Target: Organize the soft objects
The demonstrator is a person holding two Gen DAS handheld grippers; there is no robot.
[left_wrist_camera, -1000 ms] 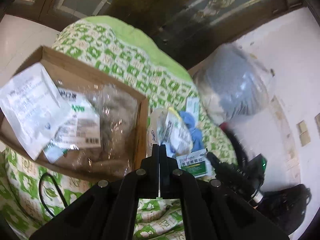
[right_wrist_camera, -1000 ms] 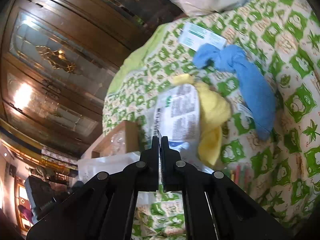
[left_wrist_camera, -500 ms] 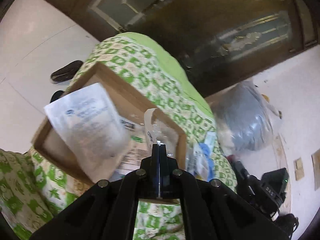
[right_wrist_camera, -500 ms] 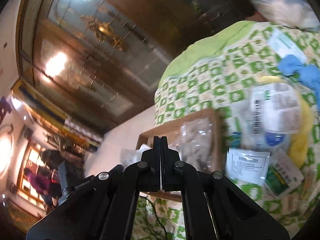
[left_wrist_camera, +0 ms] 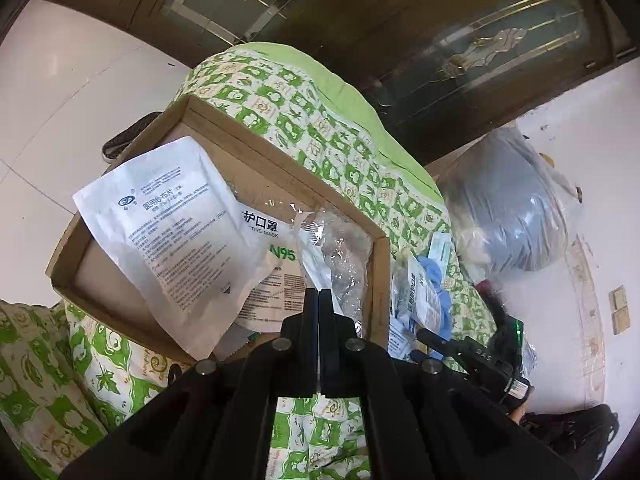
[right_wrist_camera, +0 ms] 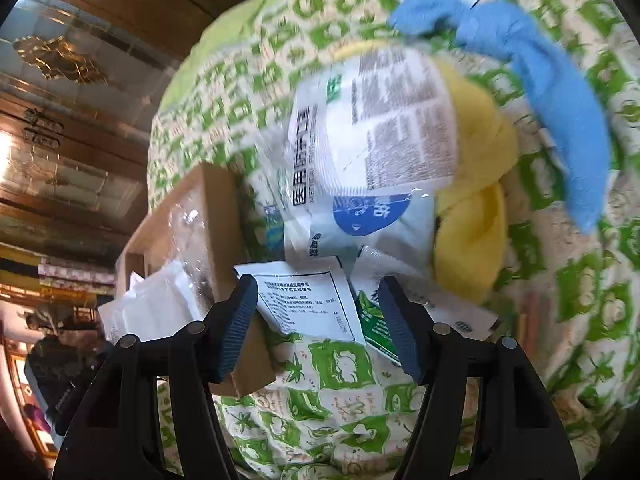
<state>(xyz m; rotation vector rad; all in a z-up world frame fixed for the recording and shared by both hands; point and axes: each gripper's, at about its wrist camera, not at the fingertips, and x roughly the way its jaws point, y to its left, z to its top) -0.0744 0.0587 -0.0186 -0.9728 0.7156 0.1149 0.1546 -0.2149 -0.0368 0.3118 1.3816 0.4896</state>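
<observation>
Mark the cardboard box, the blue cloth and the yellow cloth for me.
cardboard box (left_wrist_camera: 280,168): left wrist view, on its far rim.
blue cloth (right_wrist_camera: 560,92): right wrist view, on its middle.
yellow cloth (right_wrist_camera: 476,220): right wrist view, on its lower fold.

bright daylight, fisheye-bent dark edges, right wrist view motion-blurred, glare on plastic
</observation>
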